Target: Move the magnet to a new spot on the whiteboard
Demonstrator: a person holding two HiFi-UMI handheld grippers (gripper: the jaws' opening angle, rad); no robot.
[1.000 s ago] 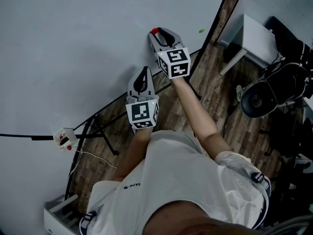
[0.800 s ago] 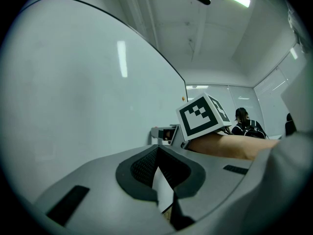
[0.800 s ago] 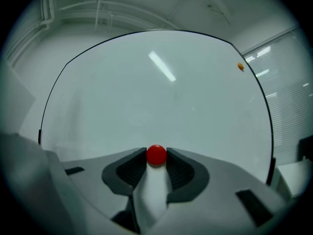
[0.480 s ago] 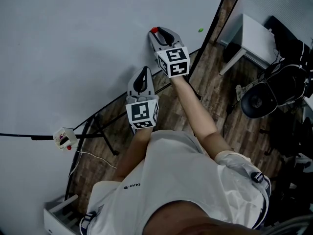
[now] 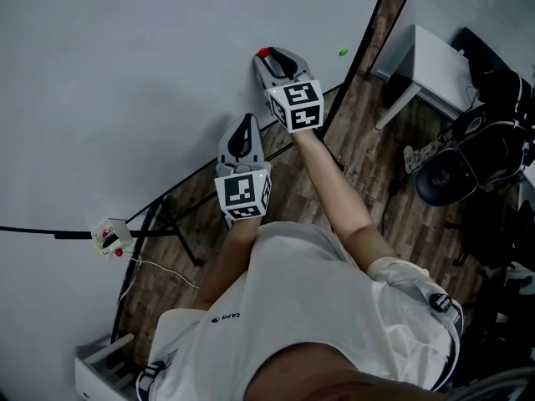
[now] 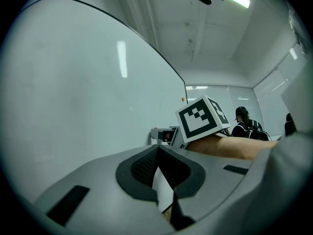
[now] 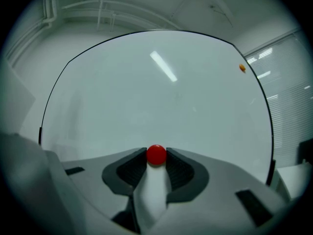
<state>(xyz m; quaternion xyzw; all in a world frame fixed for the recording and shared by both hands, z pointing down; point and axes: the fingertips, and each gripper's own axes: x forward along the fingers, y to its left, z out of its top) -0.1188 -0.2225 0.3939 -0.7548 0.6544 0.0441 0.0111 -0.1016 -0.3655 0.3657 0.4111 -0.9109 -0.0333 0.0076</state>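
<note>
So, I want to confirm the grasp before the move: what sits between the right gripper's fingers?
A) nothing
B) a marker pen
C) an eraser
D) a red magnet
D: in the right gripper view the red magnet sits on the whiteboard at the tips of the right gripper. The fingers have just been closing, and both now touch it.

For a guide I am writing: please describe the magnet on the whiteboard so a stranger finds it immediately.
Start at the big whiteboard. Near its lower edge the right gripper, whose jaws have just been closing, holds the magnet between its pads. It is a small, round, bright red button; the tiny dot near the right edge is not red.
</note>
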